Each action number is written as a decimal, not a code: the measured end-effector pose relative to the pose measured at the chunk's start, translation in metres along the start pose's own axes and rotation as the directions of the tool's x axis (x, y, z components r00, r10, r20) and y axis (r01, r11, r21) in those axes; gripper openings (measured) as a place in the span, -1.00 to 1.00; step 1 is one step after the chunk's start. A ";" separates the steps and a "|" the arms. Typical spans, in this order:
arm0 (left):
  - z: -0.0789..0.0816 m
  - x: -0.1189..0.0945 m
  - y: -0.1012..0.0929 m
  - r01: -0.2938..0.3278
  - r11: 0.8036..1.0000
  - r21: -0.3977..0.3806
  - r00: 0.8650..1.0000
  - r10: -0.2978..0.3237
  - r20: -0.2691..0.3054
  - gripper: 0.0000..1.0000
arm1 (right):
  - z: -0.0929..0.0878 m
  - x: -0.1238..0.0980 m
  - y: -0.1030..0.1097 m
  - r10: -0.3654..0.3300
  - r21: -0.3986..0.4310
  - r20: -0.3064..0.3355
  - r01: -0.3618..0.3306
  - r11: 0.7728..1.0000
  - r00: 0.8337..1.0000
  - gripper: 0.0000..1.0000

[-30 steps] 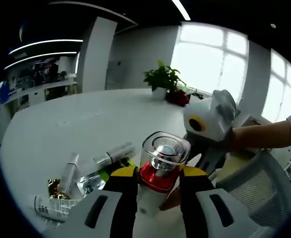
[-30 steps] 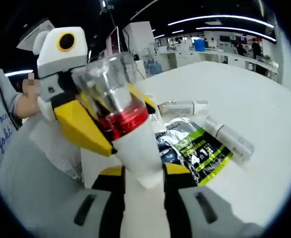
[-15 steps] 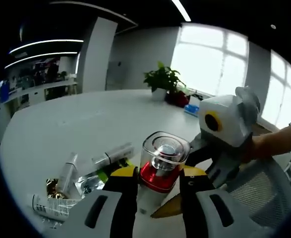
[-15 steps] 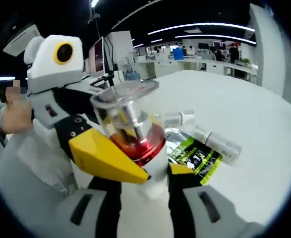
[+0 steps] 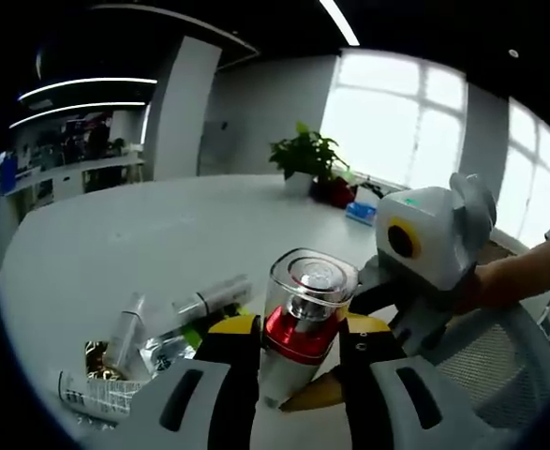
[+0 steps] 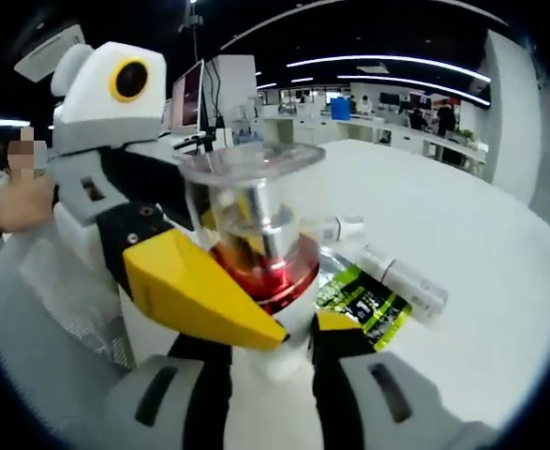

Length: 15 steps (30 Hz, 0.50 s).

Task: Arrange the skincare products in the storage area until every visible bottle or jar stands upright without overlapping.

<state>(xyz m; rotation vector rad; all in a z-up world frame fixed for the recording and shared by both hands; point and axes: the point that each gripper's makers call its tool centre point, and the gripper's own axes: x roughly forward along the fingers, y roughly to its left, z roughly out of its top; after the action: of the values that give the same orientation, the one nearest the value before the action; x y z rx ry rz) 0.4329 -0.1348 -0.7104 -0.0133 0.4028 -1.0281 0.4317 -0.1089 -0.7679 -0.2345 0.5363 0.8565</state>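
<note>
A white pump bottle (image 5: pixel 298 333) with a red collar and a clear cap is tilted in the air above the table. My left gripper (image 5: pixel 300 330) is shut on it at the collar. My right gripper (image 6: pixel 265 333) is shut on the bottle's white body (image 6: pixel 260 281), lower down. In the left gripper view the right gripper (image 5: pixel 321 389) reaches in from the right. The left gripper (image 6: pixel 209 291) crosses the right gripper view from the left. Two silver tubes (image 5: pixel 214 293) (image 5: pixel 125 328), a green and black sachet (image 5: pixel 176 342) and a printed white tube (image 5: pixel 92 394) lie flat on the table.
The white table (image 5: pixel 115 234) stretches far behind, with a potted plant (image 5: pixel 307 155) at its far edge. A grey mesh chair (image 5: pixel 499 375) stands at the right. A person's arm (image 5: pixel 523 277) holds the right gripper, and a hand (image 6: pixel 22 202) is behind the left one.
The right gripper has swung round the bottle, so the bottle now stands more upright in its view. Both grippers keep hold of the bottle. The items on the table lie as before.
</note>
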 end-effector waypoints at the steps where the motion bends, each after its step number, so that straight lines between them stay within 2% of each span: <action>1: 0.000 0.000 -0.001 0.003 1.000 0.006 1.000 -0.003 0.000 -0.40 | 0.000 0.000 0.000 -0.001 -0.004 -0.001 0.001 1.000 1.000 -0.37; 3: 0.000 0.001 -0.001 0.007 1.000 0.001 1.000 -0.007 0.001 -0.40 | -0.001 -0.002 -0.001 -0.001 -0.013 -0.004 0.001 1.000 1.000 -0.37; 7: 0.000 0.003 -0.004 0.015 0.999 0.043 1.000 -0.015 0.004 -0.41 | -0.003 -0.004 -0.003 0.003 -0.025 -0.007 -0.003 1.000 1.000 -0.37; 11: 0.004 0.003 -0.004 0.015 0.999 0.028 1.000 -0.015 0.021 -0.26 | -0.003 -0.005 -0.003 0.009 -0.036 -0.009 -0.010 0.999 1.000 -0.37; 15: 0.001 0.003 -0.003 0.013 0.999 0.039 1.000 -0.013 0.008 -0.33 | -0.004 -0.006 -0.004 0.013 -0.047 -0.013 -0.013 0.999 1.000 -0.37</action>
<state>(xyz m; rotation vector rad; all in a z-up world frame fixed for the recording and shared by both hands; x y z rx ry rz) 0.4322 -0.1389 -0.7100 0.0144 0.3754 -1.0481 0.4303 -0.1175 -0.7681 -0.2795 0.5301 0.8812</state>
